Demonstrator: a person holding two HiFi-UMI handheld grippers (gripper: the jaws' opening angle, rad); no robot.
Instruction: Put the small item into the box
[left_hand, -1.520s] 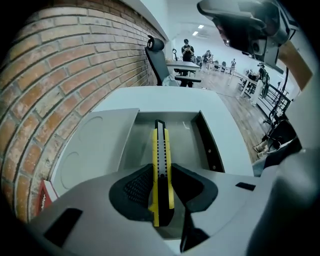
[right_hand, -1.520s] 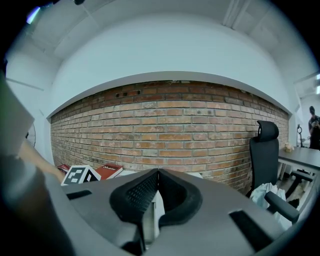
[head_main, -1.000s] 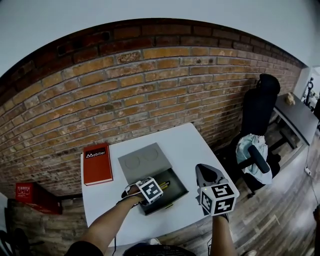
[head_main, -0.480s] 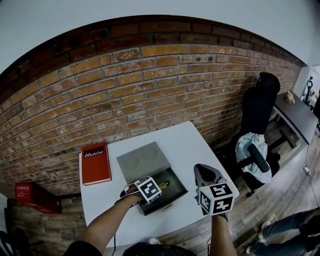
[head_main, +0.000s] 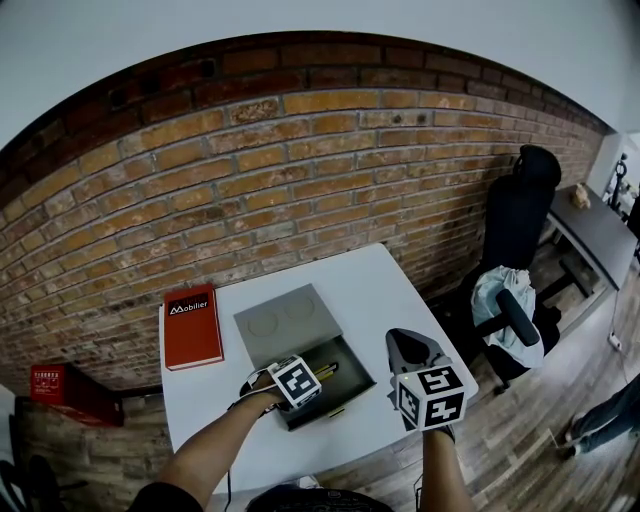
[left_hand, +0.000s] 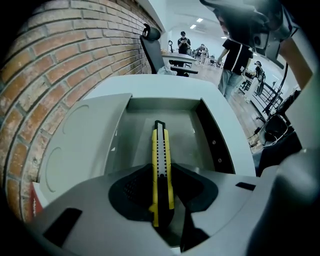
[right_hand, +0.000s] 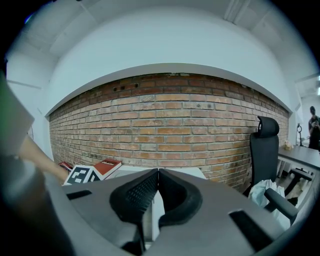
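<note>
A yellow utility knife (left_hand: 160, 150) is clamped between the pads of my left gripper (left_hand: 160, 167). Its tip points into the open tray of a grey box (left_hand: 212, 140). From the head view, the left gripper (head_main: 312, 375) hangs over the near-left part of the box (head_main: 352, 390), and the knife (head_main: 322, 371) shows just inside it. The box's lid (head_main: 280, 322) lies flat behind the tray. My right gripper (head_main: 405, 340) is raised to the right of the box. Its pads meet with nothing between them, and this gripper (right_hand: 158, 172) faces the brick wall.
A red book (head_main: 193, 326) lies on the white table (head_main: 370, 280) left of the box. A black office chair (head_main: 515, 240) with a pale cloth on it stands to the right of the table. Someone's legs show at the far lower right, on the wooden floor.
Both grippers have stayed almost still, with the knife still held over the box. A passer-by's legs have moved further right along the floor.
</note>
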